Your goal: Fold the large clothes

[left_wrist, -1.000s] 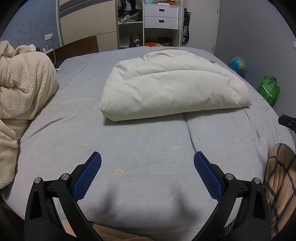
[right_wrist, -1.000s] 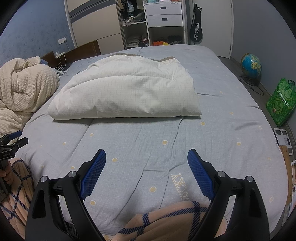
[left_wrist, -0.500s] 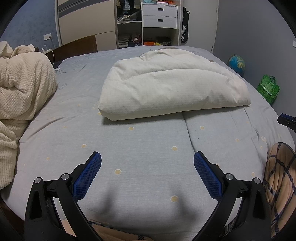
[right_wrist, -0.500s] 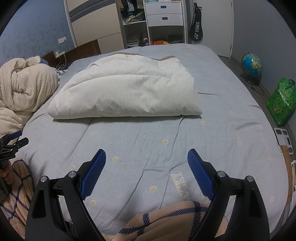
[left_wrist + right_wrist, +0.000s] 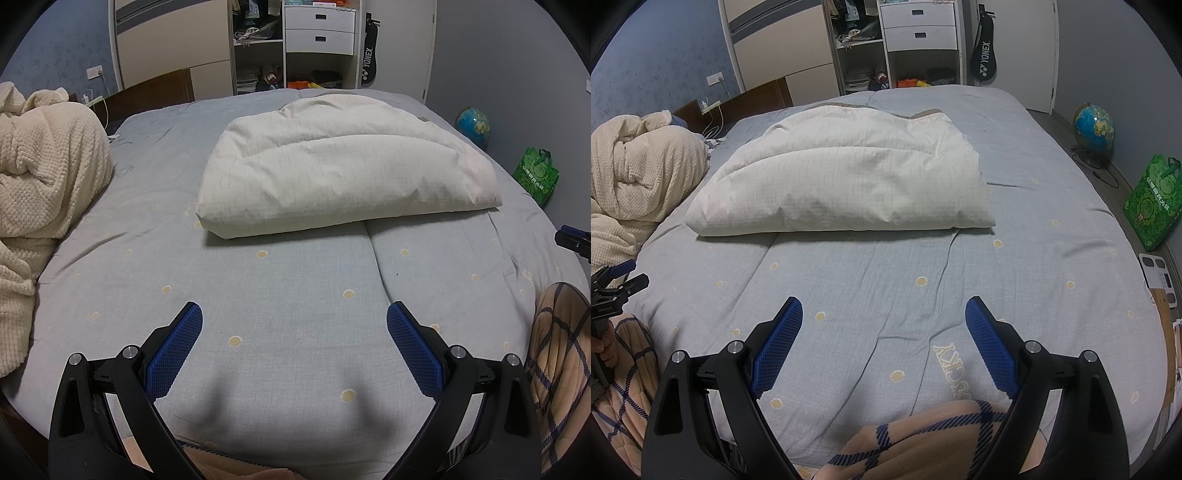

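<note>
Nearest, the left gripper (image 5: 294,345) and right gripper (image 5: 884,341) hover over the grey bedsheet (image 5: 295,295), jaws spread wide on nothing; farther off, the folded white quilt (image 5: 343,170) lies mid-bed, beige blanket (image 5: 44,184) bunched at left

Cream blanket (image 5: 44,192) cut off at left edge.

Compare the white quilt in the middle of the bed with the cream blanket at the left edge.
The white quilt is folded into a neat, smooth bundle; the cream blanket is a crumpled heap. The quilt's fabric is flat with faint grid lines; the blanket's is nubbly, waffle-knit. Both are pale and rest on the bed.
</note>
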`<state>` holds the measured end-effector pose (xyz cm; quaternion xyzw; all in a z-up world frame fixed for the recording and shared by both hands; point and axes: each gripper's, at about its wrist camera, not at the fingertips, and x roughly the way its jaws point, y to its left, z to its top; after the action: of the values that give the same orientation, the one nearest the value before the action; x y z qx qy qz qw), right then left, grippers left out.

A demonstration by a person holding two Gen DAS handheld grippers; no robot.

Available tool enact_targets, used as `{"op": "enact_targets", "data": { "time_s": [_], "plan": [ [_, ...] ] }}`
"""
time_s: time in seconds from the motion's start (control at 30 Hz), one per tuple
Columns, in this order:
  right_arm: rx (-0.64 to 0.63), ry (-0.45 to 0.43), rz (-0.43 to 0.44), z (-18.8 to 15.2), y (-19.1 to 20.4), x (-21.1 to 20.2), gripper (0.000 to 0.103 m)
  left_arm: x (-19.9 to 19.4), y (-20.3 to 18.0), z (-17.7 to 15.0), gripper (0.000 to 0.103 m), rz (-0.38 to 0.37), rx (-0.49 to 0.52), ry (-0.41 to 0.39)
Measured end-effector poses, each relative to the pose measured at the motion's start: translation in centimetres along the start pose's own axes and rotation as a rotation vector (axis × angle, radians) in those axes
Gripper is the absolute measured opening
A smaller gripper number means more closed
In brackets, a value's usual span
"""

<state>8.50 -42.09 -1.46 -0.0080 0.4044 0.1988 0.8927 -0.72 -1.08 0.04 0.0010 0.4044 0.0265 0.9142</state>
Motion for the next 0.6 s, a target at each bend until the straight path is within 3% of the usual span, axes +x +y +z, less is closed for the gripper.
{"op": "enact_targets", "data": {
  "time_s": [0.6],
  "plan": [
    [0.001, 0.012, 0.001, 0.05, -0.26, 0.33, 0.085, 0.36, 0.29, -0.03, 0.096, -0.003, 0.002, 0.009]
  ]
}}
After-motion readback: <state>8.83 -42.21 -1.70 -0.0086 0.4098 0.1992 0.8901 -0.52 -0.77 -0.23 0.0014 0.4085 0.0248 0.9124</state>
